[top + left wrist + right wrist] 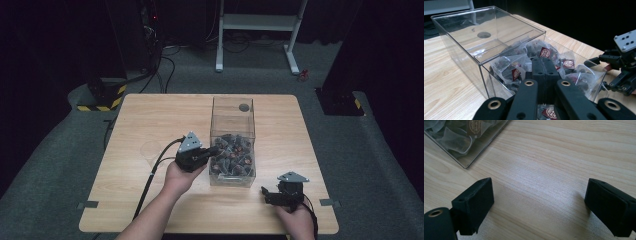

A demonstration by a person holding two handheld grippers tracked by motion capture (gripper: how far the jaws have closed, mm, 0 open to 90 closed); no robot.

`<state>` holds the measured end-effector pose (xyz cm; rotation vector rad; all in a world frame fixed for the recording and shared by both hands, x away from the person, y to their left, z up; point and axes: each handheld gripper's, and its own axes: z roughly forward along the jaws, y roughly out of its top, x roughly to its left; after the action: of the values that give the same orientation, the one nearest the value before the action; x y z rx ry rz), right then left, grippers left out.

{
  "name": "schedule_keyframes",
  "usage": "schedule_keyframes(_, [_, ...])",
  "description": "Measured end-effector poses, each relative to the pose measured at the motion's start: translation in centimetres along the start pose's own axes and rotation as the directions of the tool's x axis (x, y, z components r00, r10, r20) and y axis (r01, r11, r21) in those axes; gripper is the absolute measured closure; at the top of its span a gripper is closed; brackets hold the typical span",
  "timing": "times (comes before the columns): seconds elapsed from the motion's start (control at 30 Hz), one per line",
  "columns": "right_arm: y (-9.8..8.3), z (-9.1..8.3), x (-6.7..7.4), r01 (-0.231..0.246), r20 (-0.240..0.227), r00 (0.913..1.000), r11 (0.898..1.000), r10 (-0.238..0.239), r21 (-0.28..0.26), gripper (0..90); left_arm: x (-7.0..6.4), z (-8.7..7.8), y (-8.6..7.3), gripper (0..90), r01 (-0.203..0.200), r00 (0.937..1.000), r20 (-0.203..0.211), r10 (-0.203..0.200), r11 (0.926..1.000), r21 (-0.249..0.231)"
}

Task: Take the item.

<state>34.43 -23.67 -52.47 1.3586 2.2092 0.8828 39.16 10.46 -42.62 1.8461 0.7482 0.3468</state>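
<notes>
Tea bags point(544, 53) heaped in the clear box point(232, 142) at mid-table. My left gripper point(545, 72) sits at the box's open near-left edge, jaws pressed together among the bags, nothing visibly pinched. My right gripper point(539, 207) rests just right of the box's near corner, jaws wide over bare table point(554, 157).

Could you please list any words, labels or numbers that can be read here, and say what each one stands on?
No text can be read.
Tea bag tags: dark red with a round pale emblem, the print too small and blurred to read; the bags lie in the clear box.
Floor base: yellow-black hazard stripes, no words.
</notes>
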Motion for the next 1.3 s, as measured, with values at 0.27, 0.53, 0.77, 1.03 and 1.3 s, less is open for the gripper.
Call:
schedule_keyframes(0.27, [0.0, 0.0, 0.0, 0.003, 0.0, 1.0, 1.0, -0.003, -0.002, 8.5, -0.1, -0.4, 0.2, 90.0, 0.005, 1.0, 0.004, -0.005, 0.9999, -0.016])
schedule_keyframes(0.53, [0.0, 0.0, 0.0, 0.001, 0.001, 1.0, 1.0, -0.001, -0.001, 8.5, -0.1, -0.8, 0.3, 90.0, 0.016, 0.9998, 0.012, -0.015, 0.9993, -0.035])
schedule_keyframes(0.77, [0.0, 0.0, 0.0, 0.001, 0.001, 1.0, 1.0, -0.001, -0.001, 8.5, -0.1, -1.1, 0.4, 90.0, 0.012, 0.9998, 0.017, -0.011, 0.999, -0.042])
schedule_keyframes(1.03, [0.0, 0.0, 0.0, 0.002, 0.001, 1.0, 1.0, -0.002, -0.001, 8.5, -0.2, -1.3, 0.5, 90.0, 0.009, 0.9998, 0.02, -0.008, 0.9984, -0.056])
schedule_keyframes(1.3, [0.0, 0.0, 0.0, 0.001, 0.001, 1.0, 1.0, -0.001, -0.001, 8.5, -0.2, -1.6, 0.7, 90.0, 0.019, 0.9996, 0.022, -0.017, 0.9972, -0.073])
